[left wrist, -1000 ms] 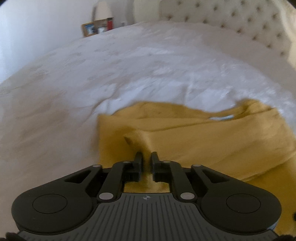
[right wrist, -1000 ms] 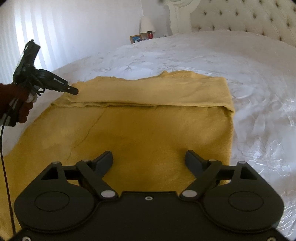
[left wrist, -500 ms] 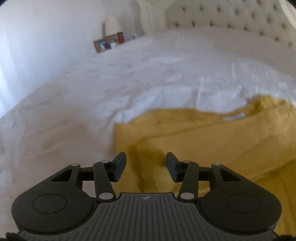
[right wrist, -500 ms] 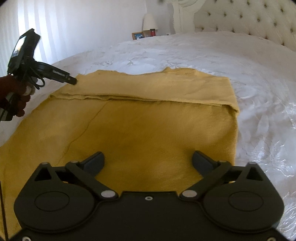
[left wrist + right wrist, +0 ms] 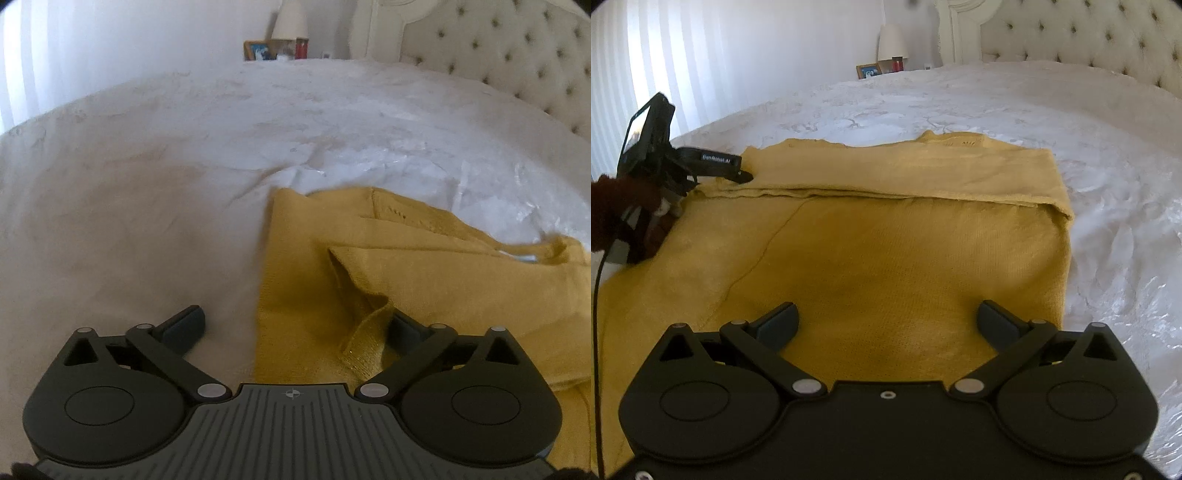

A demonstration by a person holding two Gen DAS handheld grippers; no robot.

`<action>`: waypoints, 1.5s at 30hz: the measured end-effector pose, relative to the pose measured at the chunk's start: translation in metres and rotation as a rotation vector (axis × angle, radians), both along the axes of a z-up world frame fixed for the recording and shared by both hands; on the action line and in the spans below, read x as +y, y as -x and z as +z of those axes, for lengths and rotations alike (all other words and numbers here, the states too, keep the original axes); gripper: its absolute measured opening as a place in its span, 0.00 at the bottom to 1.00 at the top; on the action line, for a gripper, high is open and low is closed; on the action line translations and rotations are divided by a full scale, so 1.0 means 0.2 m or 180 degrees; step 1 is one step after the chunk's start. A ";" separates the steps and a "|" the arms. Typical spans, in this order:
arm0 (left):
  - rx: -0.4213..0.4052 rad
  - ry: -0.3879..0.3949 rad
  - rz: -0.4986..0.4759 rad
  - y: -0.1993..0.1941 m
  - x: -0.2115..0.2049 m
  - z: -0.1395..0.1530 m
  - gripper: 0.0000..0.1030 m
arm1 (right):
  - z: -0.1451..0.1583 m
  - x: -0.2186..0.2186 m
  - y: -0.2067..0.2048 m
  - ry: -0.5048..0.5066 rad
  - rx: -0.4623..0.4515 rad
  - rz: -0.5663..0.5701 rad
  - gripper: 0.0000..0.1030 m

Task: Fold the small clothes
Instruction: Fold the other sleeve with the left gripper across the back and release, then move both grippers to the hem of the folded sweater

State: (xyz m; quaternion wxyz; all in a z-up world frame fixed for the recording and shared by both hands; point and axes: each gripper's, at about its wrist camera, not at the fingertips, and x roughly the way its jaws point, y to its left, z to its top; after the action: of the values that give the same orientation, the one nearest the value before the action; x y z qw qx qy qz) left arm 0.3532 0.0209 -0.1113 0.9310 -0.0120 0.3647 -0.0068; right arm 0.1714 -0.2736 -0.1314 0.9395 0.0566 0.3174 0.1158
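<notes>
Left gripper (image 5: 295, 325), jaws just opened, grasps nothing; a garment (image 5: 886, 240) corner lies between. Right gripper (image 5: 886, 321) is released too, lower centre.

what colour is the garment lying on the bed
Mustard yellow, plain with no print. The garment shows best in the right wrist view, spread on the white bedspread.

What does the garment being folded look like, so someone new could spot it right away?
Start from the big bed with the white embossed bedspread and tufted headboard. The mustard-yellow knit garment lies flat on the near part, its far edge folded over into a band. It is the only coloured thing on the white cover.
</notes>
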 end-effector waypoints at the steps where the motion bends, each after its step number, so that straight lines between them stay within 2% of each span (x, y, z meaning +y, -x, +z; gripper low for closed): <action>1: -0.0020 -0.0011 -0.0008 0.01 -0.01 0.00 1.00 | 0.00 0.00 0.00 -0.0007 -0.0003 -0.0001 1.00; 7: -0.0055 0.0165 -0.0074 0.13 0.01 0.09 0.99 | 0.00 -0.02 0.01 -0.0101 -0.0030 -0.0010 1.00; 12: -0.0129 -0.0004 -0.0440 0.39 -0.02 0.19 0.99 | 0.00 -0.01 0.00 -0.0085 -0.0019 -0.0011 1.00; 19: 0.0102 -0.0089 -0.0769 0.77 -0.06 0.18 0.99 | 0.00 0.00 0.00 -0.0033 -0.0001 -0.0013 1.00; 28: 0.0219 -0.0035 -0.0720 1.17 -0.02 0.16 0.99 | 0.00 0.01 -0.01 0.0062 0.0066 -0.0016 1.00; 33: 0.0197 -0.0203 -0.0781 1.31 -0.03 0.14 0.99 | 0.04 0.03 0.00 0.0154 0.0200 -0.0057 1.00; 40: 0.0290 -0.0155 -0.0730 1.41 0.04 0.07 0.99 | 0.11 0.05 0.21 0.0368 0.0459 -0.0135 0.99; 45: 0.0297 -0.0078 -0.0699 1.47 0.08 0.04 0.99 | 0.10 0.02 0.43 0.0269 0.0706 -0.0239 0.99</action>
State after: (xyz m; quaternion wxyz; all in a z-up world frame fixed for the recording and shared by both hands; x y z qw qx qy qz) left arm 0.0588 0.0372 -0.1026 0.9068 0.0391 0.4068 -0.1038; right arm 0.0849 -0.2704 -0.1108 0.9038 0.0413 0.4217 0.0601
